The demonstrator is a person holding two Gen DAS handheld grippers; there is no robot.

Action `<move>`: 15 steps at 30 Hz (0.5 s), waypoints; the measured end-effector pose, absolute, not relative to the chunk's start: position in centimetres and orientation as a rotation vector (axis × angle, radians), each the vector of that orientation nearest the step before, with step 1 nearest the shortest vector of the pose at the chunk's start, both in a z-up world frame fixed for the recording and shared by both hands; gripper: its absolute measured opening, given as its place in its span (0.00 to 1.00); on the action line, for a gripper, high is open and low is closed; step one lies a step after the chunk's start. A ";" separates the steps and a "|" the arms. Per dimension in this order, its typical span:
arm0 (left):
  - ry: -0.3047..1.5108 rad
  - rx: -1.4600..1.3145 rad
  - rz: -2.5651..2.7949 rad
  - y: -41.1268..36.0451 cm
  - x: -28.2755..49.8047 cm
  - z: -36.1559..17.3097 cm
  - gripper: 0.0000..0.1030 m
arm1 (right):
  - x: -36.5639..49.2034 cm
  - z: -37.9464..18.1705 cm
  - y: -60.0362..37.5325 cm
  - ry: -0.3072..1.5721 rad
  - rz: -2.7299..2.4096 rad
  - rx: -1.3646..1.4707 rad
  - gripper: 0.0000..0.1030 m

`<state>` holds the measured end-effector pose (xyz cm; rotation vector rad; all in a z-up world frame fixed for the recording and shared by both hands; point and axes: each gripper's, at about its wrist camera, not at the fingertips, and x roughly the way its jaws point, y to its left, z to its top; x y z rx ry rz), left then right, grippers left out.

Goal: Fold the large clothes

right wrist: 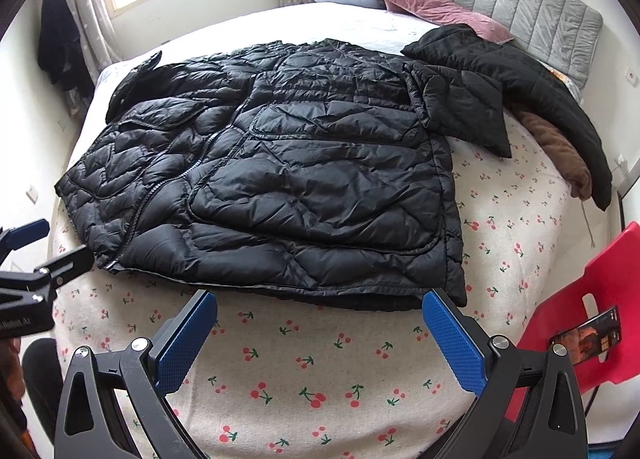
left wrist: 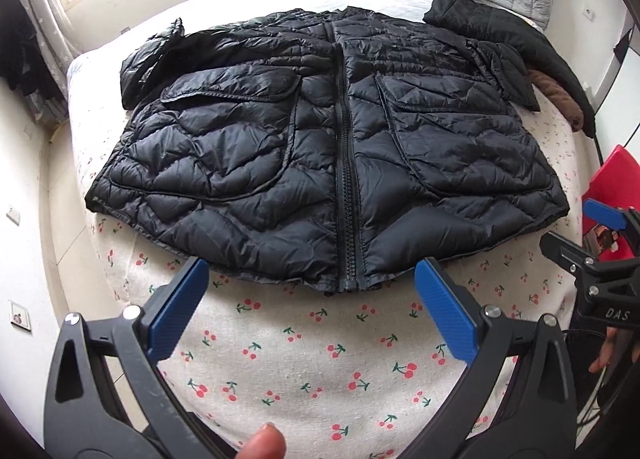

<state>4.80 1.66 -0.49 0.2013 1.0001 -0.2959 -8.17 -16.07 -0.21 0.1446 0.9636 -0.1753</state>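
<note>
A red chair [right wrist: 600,299] holding a phone [right wrist: 586,335] stands beside the cherry-print bed [right wrist: 320,379].

Both wrist views near, facing the same jacket [left wrist: 328,147].

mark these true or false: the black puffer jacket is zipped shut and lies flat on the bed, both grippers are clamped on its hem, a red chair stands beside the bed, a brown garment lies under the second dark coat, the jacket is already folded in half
1. The black puffer jacket lies flat on the bed, zipped shut. True.
2. Both grippers are clamped on its hem. False: the left gripper and right gripper are open, short of the hem, holding nothing.
3. A red chair stands beside the bed. True.
4. A brown garment lies partly under the second dark coat. True.
5. The jacket is already folded in half. False: its body lies spread out, front up.
</note>
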 end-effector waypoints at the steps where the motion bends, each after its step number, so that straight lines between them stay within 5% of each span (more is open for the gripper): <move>1: 1.004 0.200 -0.311 2.4 5.5 0.1 1.00 | -8.0 -0.2 -16.7 0.975 -0.147 0.165 1.00; 15: 1.031 0.113 -0.248 18.6 18.1 0.6 1.00 | -6.6 -2.2 -27.6 1.077 0.007 0.445 1.00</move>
